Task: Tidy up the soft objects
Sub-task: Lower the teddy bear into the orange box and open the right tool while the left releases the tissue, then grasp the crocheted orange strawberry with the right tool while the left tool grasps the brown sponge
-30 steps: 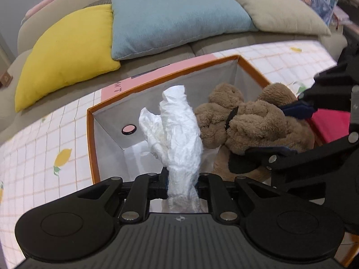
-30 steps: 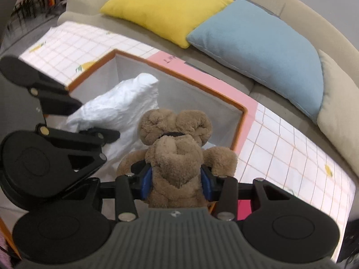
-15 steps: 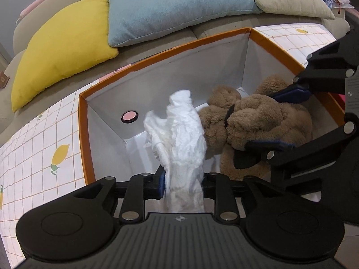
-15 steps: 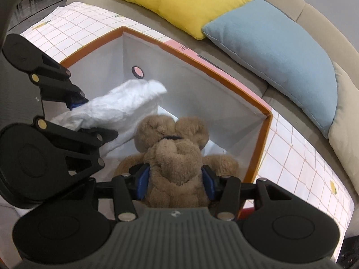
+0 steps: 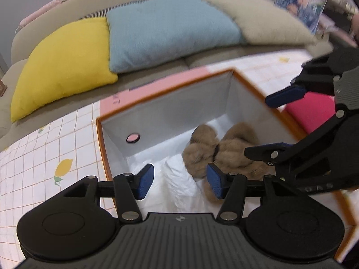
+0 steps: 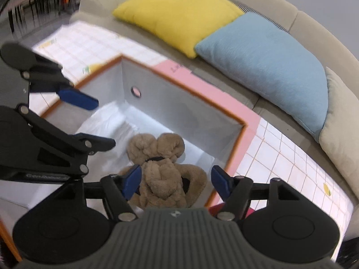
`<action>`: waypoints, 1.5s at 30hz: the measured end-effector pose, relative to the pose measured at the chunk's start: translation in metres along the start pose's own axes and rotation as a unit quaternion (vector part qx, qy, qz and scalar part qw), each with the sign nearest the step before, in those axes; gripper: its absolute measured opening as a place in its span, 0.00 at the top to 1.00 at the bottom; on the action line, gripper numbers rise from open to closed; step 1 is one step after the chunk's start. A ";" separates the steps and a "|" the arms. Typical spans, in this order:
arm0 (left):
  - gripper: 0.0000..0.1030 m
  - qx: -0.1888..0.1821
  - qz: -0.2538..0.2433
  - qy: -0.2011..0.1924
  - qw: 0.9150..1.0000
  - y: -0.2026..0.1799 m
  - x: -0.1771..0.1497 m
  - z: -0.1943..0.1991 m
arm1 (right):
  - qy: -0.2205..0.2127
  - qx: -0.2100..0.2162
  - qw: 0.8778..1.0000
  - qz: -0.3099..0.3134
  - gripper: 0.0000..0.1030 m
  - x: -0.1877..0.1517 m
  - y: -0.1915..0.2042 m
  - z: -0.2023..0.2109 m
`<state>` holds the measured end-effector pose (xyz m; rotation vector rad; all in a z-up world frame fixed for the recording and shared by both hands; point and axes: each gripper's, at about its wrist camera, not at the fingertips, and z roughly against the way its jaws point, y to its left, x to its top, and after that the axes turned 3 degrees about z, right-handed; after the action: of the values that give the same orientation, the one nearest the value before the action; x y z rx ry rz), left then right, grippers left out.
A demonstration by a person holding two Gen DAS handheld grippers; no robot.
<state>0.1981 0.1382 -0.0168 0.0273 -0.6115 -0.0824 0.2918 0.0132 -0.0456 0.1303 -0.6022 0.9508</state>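
An orange-rimmed storage box (image 5: 102, 150) (image 6: 237, 143) with grey inner walls sits on the checked cloth. On its floor lie a brown teddy bear (image 5: 226, 150) (image 6: 161, 168) and a crumpled white soft item (image 5: 177, 183) (image 6: 105, 123), side by side. My left gripper (image 5: 179, 182) hovers above the white item, jaws opening, nothing between the pads. My right gripper (image 6: 176, 180) hangs over the bear, jaws opening and clear of the fur. In each wrist view the other gripper shows at the side, over the box, also spread wide.
A beige sofa behind the box carries a yellow cushion (image 5: 62, 65) (image 6: 179, 15), a blue cushion (image 5: 170, 31) (image 6: 269, 62) and a beige cushion (image 5: 258, 20). A pink block (image 5: 311, 112) lies right of the box. Lemon-print checked cloth (image 5: 44, 157) covers the surface around.
Both grippers let go: the white item and the bear dropped from the pads to the box floor. Both jaws spread wide and both grippers rose above the box.
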 end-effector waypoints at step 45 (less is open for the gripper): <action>0.14 -0.199 0.012 -0.070 0.977 -0.251 -0.071 0.035 | -0.023 -0.250 0.884 -0.394 0.38 -0.312 -0.079 0.173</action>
<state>0.1030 -0.1060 -0.0409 -0.3771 -0.7262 -0.1826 0.1459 -0.3218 -0.0577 -0.0675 -0.7366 -0.0148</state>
